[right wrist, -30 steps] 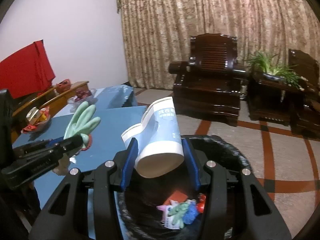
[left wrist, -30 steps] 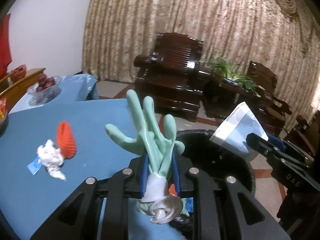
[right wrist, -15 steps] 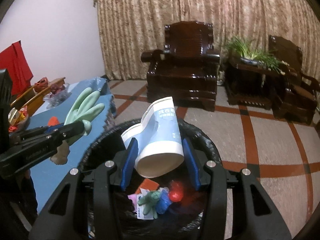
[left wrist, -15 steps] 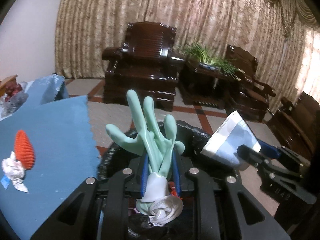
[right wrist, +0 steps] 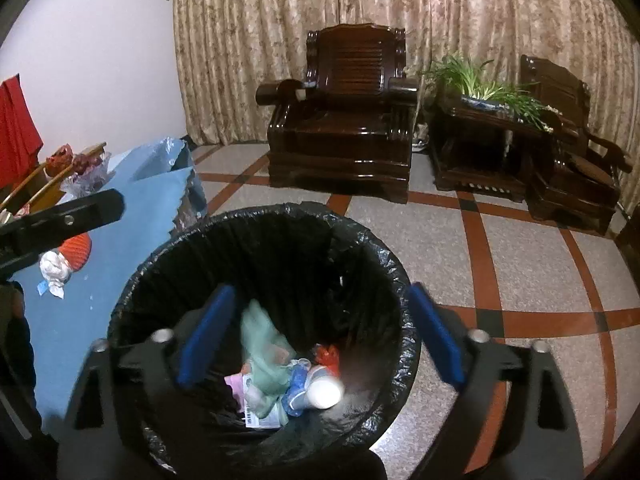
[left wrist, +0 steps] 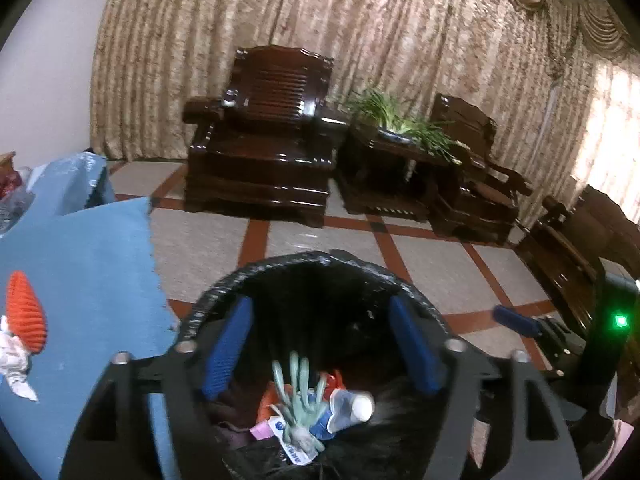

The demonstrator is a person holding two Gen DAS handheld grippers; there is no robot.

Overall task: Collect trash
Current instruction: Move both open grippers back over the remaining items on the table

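Black plastic lined the trash bin [right wrist: 264, 264] under both our grippers. The left gripper [left wrist: 320, 344] and right gripper [right wrist: 320, 332] had just been opening; both stood wide with nothing between them. The green rubber glove [left wrist: 300, 396] and paper cup [right wrist: 322, 394] lay inside on other litter. Drop done, we judged. Next came the red foam net [left wrist: 26, 312] and crumpled tissue [left wrist: 14, 360] on the blue table [left wrist: 80, 280], at nine o'clock, with open floor at three.

No legible text on anything here.
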